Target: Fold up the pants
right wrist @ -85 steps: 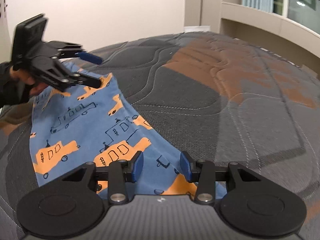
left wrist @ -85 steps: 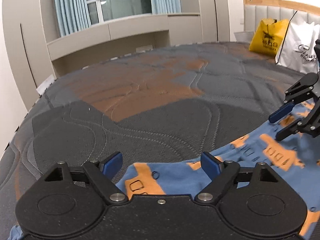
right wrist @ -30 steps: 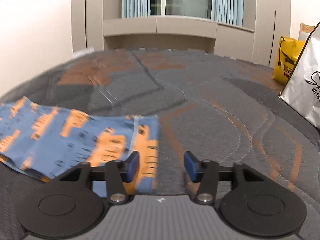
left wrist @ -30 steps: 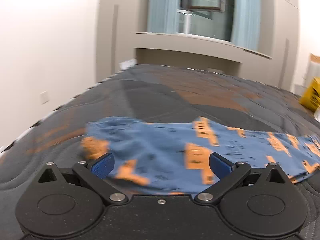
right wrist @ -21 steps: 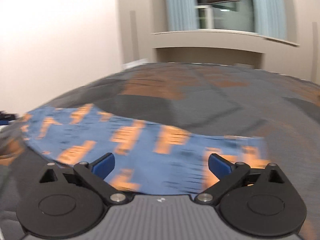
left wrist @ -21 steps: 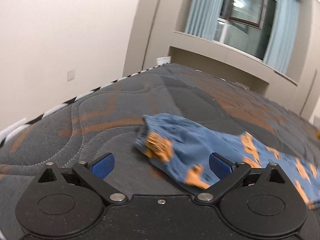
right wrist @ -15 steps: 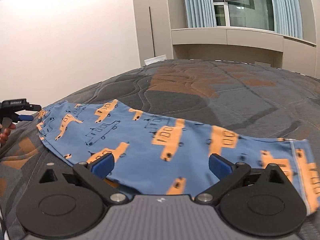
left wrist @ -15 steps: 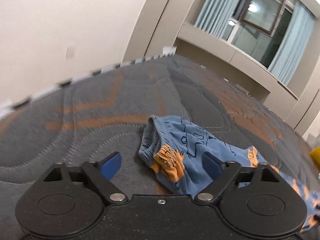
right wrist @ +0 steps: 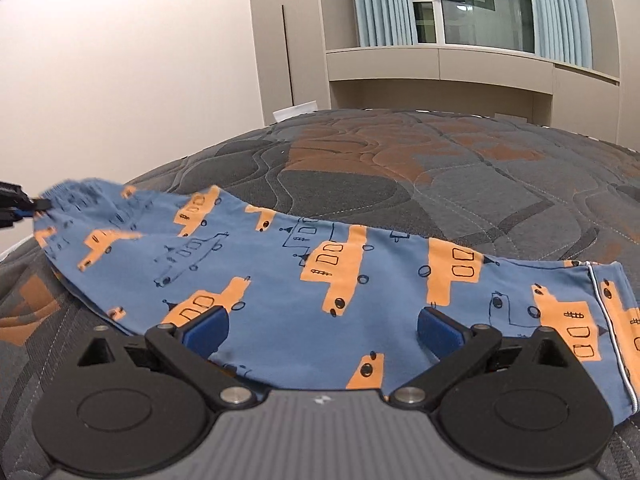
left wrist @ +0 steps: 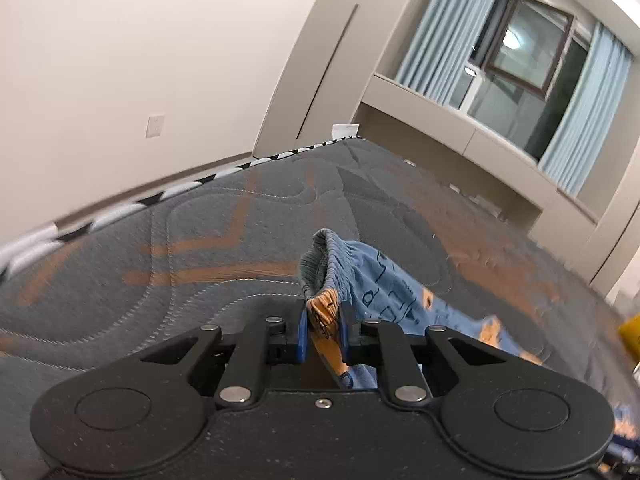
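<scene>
Left claw (left wrist: 323, 335) newly clamping 1 pants (right wrist: 320, 280)

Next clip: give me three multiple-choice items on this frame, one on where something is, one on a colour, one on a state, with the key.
1. Where do the pants lie?
A. on the mattress
B. on the floor
C. on a chair

2. What colour are the printed vehicles?
A. green
B. orange
C. white

3. What is the left tool doing?
A. hanging open over bare mattress
B. shut on the waistband
C. holding a bag

Key: 1 A, the pants are spread over the quilted mattress; 2 B, orange shapes on blue cloth; 3 B, its pads pinch cloth at the waistband end, while the right tool is open.
</scene>
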